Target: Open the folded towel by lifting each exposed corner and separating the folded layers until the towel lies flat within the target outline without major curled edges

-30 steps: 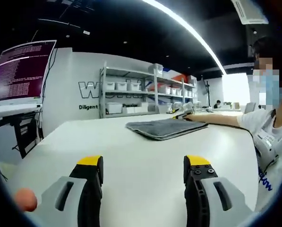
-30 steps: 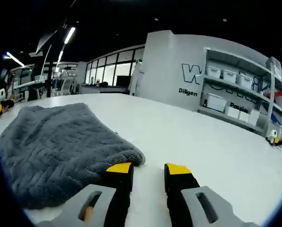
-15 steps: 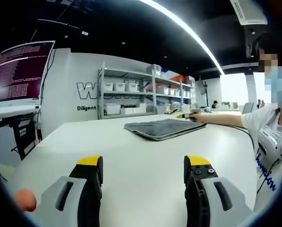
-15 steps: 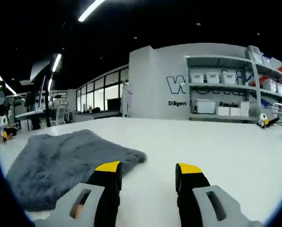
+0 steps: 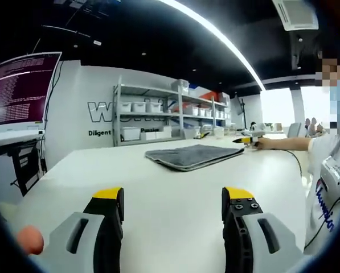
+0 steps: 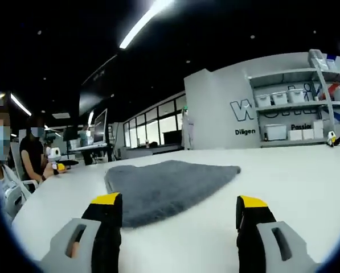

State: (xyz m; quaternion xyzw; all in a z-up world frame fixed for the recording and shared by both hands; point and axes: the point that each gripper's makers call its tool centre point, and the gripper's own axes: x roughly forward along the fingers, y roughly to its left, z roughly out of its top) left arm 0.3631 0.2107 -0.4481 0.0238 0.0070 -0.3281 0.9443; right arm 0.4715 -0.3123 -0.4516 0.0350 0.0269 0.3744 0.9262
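A folded grey towel (image 5: 193, 156) lies flat on the white table (image 5: 158, 187), well ahead of my left gripper (image 5: 173, 199), which is open and holds nothing. The other gripper (image 5: 246, 140) appears small at the towel's far right end, with a person's arm behind it. In the right gripper view the same towel (image 6: 164, 187) spreads out just ahead and left of centre. My right gripper (image 6: 179, 206) is open wide, low over the table (image 6: 295, 182), its left jaw near the towel's front edge without touching it.
A screen (image 5: 19, 91) stands at the left edge of the left gripper view. Metal shelves with white bins (image 5: 152, 116) line the far wall. People (image 6: 36, 153) sit by another table at the left in the right gripper view.
My right gripper has opened wider and drawn back from the towel's corner, swinging so the towel now lies ahead. The left gripper has stayed almost still.
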